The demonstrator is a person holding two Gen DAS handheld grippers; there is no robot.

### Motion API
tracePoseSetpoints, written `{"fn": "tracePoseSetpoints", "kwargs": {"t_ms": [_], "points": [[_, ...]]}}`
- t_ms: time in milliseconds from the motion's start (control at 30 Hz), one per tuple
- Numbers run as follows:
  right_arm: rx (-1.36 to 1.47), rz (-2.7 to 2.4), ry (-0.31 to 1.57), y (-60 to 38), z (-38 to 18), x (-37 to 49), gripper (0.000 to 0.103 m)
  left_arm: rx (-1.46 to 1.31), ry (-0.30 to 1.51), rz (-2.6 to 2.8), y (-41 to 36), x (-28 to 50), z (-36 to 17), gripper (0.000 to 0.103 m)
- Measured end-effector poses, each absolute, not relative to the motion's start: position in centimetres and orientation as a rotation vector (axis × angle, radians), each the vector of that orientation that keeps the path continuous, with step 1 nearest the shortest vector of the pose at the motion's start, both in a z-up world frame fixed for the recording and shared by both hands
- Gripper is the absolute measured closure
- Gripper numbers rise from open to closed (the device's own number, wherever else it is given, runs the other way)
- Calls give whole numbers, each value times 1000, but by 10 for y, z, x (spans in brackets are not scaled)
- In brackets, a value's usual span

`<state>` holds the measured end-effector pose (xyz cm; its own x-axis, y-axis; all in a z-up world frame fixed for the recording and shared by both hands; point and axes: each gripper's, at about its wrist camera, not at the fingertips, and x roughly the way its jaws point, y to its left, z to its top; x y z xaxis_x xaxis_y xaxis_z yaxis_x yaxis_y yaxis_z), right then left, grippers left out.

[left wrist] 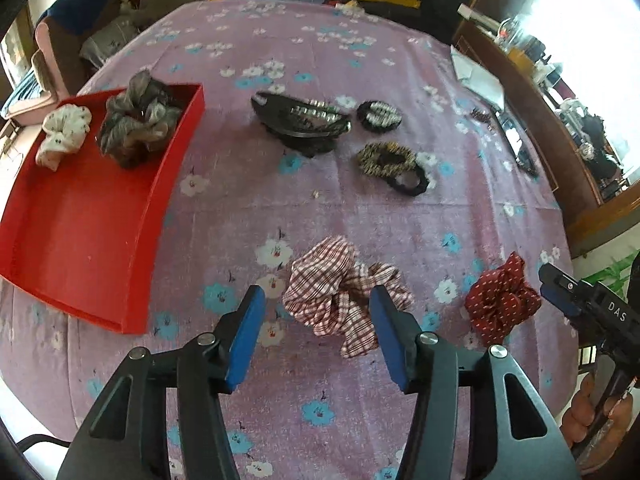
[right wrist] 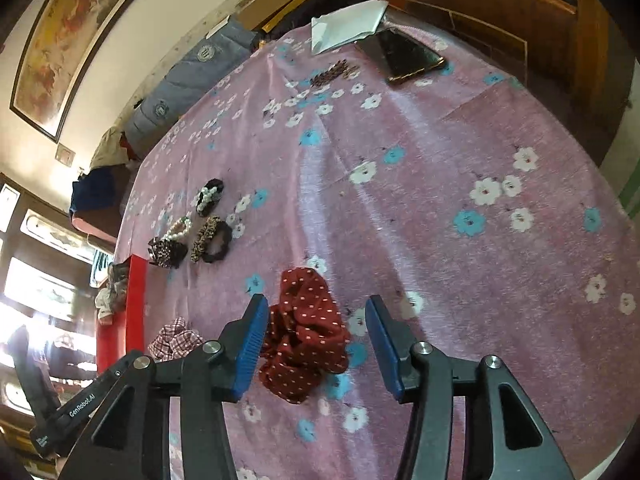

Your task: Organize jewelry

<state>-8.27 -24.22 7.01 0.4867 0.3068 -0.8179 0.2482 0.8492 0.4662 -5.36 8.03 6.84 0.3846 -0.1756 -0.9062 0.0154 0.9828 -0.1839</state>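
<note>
A red-and-white checked scrunchie [left wrist: 340, 296] lies on the pink flowered cloth between the open fingers of my left gripper [left wrist: 318, 304]; it also shows in the right wrist view [right wrist: 174, 338]. A dark red dotted scrunchie [right wrist: 304, 332] lies between the open fingers of my right gripper [right wrist: 316, 316], close to the left finger; it also shows in the left wrist view [left wrist: 500, 300]. A red tray [left wrist: 92, 240] at the left holds a white scrunchie [left wrist: 64, 132] and a grey-brown scrunchie [left wrist: 138, 120]. The right gripper's body [left wrist: 580, 304] enters at the right edge.
A large black hair clip [left wrist: 300, 120], a black-and-white hair tie [left wrist: 380, 116], a leopard-print scrunchie [left wrist: 384, 158] and a black scrunchie [left wrist: 408, 180] lie mid-table. A pearl bracelet [right wrist: 178, 230], small dark clips [right wrist: 332, 72], a dark phone-like slab [right wrist: 408, 58] and white paper [right wrist: 344, 26] lie farther off.
</note>
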Motion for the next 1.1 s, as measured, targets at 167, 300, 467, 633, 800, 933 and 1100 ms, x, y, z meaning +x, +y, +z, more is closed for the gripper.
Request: {"fn": "tracePoseSetpoints", "kwargs": {"t_ms": [167,300,467,633,800,933,1100], "points": [[483,21,1138,-225,55,-73,45,-92,1181,-123,71,-46,51,49],[447,25,1181,-220,43,-72,50,-74,1215,-121,66,-41,38,50],[417,72,1160,-216,54,-75,92,-133,1239,-164,62,-44,43,95],[379,122,1090,-210,88,-74,92,-138,1147,-178,67,-58,80,95],[380,205,1049,-192,112,-61,92,-160,1087,-124,90,-67,109,95],[377,295,1038,-163,125,-48,92,-212,1063,-51,126,-71,124,95],[344,385,1045,-122,132,-40,92,-265,1027,69,183,-78,134,95]]}}
